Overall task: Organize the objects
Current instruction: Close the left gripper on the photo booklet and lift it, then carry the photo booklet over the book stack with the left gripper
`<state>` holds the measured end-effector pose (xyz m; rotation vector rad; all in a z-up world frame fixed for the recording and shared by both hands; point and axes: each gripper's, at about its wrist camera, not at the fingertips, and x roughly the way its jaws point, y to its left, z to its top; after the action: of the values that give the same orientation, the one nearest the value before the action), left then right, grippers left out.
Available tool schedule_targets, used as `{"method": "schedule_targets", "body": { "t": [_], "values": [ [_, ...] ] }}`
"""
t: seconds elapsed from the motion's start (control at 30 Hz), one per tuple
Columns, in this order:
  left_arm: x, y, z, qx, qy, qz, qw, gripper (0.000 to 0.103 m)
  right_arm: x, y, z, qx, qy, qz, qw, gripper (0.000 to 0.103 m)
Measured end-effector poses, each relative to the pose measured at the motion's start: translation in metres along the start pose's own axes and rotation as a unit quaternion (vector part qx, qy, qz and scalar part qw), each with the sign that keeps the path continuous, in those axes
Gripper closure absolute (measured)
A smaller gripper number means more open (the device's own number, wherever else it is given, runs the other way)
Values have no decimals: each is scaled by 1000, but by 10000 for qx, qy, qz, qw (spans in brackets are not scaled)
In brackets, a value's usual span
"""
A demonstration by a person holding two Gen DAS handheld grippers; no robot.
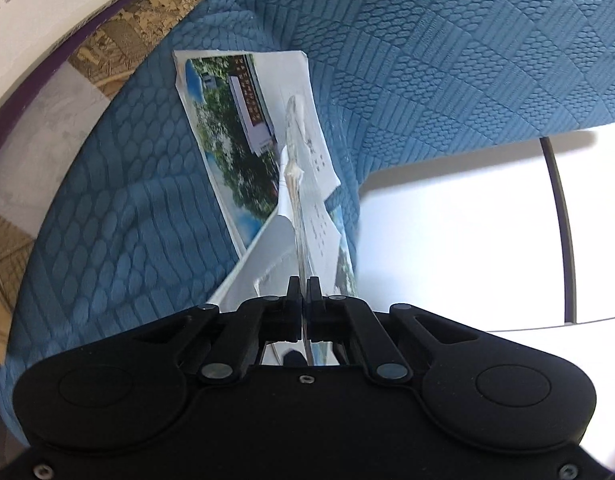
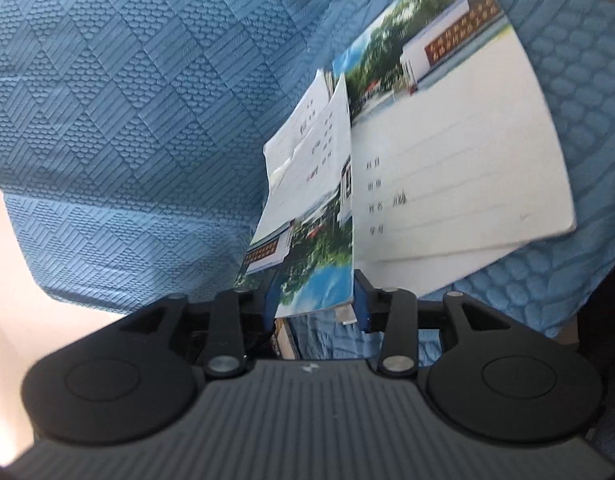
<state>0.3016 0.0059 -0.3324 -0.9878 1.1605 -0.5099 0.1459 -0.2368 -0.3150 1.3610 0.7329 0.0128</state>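
My left gripper [image 1: 303, 284] is shut on the near edge of a thin notebook [image 1: 297, 200], which I see edge-on and lifted off a blue cushion [image 1: 427, 60]. A second notebook with a photo cover [image 1: 227, 128] lies flat beneath it. In the right wrist view, the notebook with a photo cover and ruled name lines [image 2: 447, 152] fans out above the cushion [image 2: 127, 120]. Its lower corner [image 2: 319, 280] hangs between the blue pads [image 2: 363, 308] of my right gripper [image 2: 317, 304]. The jaws stand apart, with a gap at the left pad.
An open book with a purple cover and white pages [image 1: 47, 12] rests on the cushion's far left. To the right, past the cushion's edge, is a bright white surface [image 1: 447, 240] crossed by a dark thin bar [image 1: 563, 220].
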Motion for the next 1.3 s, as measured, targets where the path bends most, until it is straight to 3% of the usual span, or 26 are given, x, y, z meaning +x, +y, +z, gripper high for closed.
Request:
{"method": "schedule_targets", "body": {
  "t": [0.23,0.3,0.4,0.5,0.87,1.3],
  "values": [
    [-8,-4,-13,149,57,83,9998,102,-1,-2,-2,31,-281,-163,9995,66],
    [-12,-5,-13,172,40,94,9998,102,-4,0,-3,-100,-323,-123,9994,87],
    [-15,-7,-13,205,55,115,9997,101,-7,5,-5,-272,-363,-76,9989,92],
    [-22,-12,-13,351,29,157,9993,101,-11,12,-9,-358,-531,-107,9979,92],
    [-67,-21,-5,577,79,179,9981,98,-21,51,-32,-825,-506,-357,9947,92],
    [-129,-65,8,1038,-248,73,9943,97,-31,122,-51,-1273,-452,-370,9901,92]
  ]
}}
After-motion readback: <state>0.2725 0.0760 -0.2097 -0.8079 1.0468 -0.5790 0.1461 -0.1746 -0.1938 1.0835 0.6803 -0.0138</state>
